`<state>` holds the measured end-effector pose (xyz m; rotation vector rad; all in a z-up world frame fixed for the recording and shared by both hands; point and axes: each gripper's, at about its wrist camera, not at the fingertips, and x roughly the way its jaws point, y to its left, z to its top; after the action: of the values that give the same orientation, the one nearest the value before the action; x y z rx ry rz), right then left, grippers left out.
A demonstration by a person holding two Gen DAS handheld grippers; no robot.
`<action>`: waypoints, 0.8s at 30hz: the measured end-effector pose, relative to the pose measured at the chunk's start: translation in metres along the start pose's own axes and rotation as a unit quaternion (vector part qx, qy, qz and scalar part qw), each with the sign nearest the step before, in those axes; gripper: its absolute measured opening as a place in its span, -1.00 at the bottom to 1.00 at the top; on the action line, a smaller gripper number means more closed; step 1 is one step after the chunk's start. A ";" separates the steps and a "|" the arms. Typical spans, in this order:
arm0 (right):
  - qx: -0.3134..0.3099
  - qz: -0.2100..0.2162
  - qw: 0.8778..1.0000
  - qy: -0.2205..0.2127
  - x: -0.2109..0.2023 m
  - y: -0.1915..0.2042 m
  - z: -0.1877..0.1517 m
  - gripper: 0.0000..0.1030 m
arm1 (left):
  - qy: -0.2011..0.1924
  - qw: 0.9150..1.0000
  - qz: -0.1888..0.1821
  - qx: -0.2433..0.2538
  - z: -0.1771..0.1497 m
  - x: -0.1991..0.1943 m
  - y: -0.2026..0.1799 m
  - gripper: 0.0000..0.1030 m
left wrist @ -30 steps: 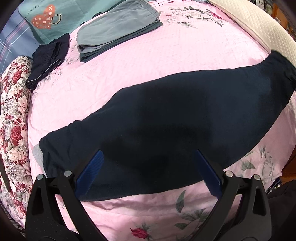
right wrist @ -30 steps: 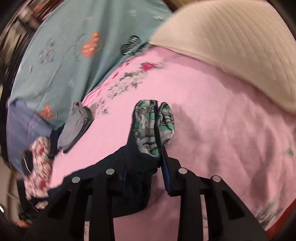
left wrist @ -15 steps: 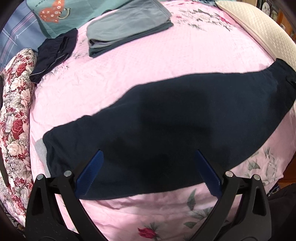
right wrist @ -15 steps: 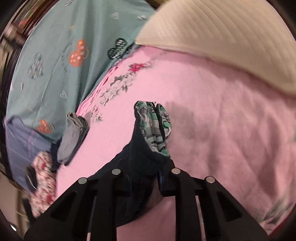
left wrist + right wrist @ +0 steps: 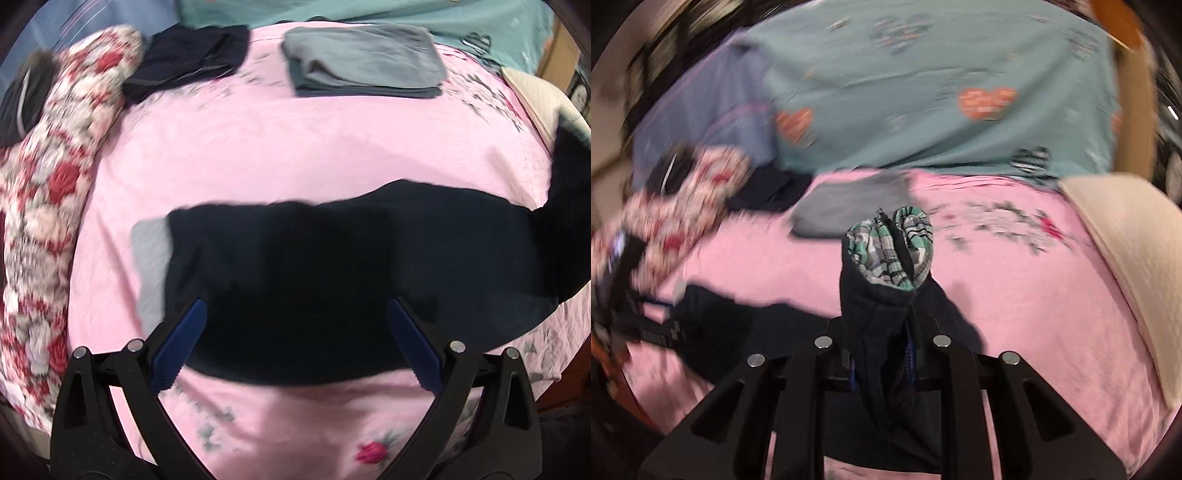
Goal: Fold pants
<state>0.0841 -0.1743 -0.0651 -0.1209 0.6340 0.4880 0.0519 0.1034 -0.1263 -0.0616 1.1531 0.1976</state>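
Dark navy pants (image 5: 332, 280) lie stretched across the pink sheet (image 5: 295, 147), a grey patch (image 5: 151, 258) showing at their left end. My left gripper (image 5: 295, 306) hovers open above the near edge of the pants, blue pads wide apart and nothing between them. In the right wrist view my right gripper (image 5: 882, 332) is shut on a bunched end of the pants (image 5: 864, 295). Its green plaid lining (image 5: 890, 240) sticks out past the fingers. That end is lifted off the bed, and the rest of the cloth trails down to the left.
A folded grey garment (image 5: 362, 62) and a folded dark garment (image 5: 192, 66) lie at the far side of the bed. A floral bolster (image 5: 55, 184) runs along the left edge. A cream pillow (image 5: 1126, 258) lies on the right and a teal blanket (image 5: 923, 92) behind.
My right gripper tightened on the plaid-lined end, lifted it and swung round toward the folded clothes. My left gripper, still open, slid along the pants toward their grey-patched end.
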 end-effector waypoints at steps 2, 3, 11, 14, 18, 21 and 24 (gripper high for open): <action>-0.071 0.006 0.997 0.038 0.027 0.042 -0.023 -0.62 | 0.002 1.000 0.001 -0.010 -0.008 0.000 0.014 0.94; -0.091 0.013 0.994 0.056 0.037 0.057 -0.035 -0.62 | 0.004 1.000 0.000 -0.016 -0.013 0.000 0.021 0.94; -0.181 0.033 0.975 0.124 0.050 0.108 -0.067 0.00 | 0.009 0.999 -0.011 -0.032 -0.031 0.002 0.050 0.94; -0.095 0.092 0.984 0.115 0.024 0.080 -0.046 0.01 | 0.005 0.999 -0.015 -0.032 -0.032 0.001 0.053 0.94; 0.071 0.106 0.987 0.097 0.012 0.023 -0.032 0.01 | 0.005 0.999 -0.026 -0.033 -0.032 0.004 0.053 0.94; 0.155 0.067 0.979 0.111 0.032 -0.006 -0.040 -0.30 | 0.005 0.999 -0.035 -0.029 -0.030 0.007 0.049 0.94; 0.096 0.006 0.986 0.138 0.060 0.011 -0.049 -0.39 | 0.003 0.999 -0.041 -0.026 -0.028 0.007 0.045 0.94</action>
<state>0.0944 -0.1525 -0.1395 -0.0015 0.9506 0.4218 0.0213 0.1443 -0.1418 -0.1558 1.1500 0.1544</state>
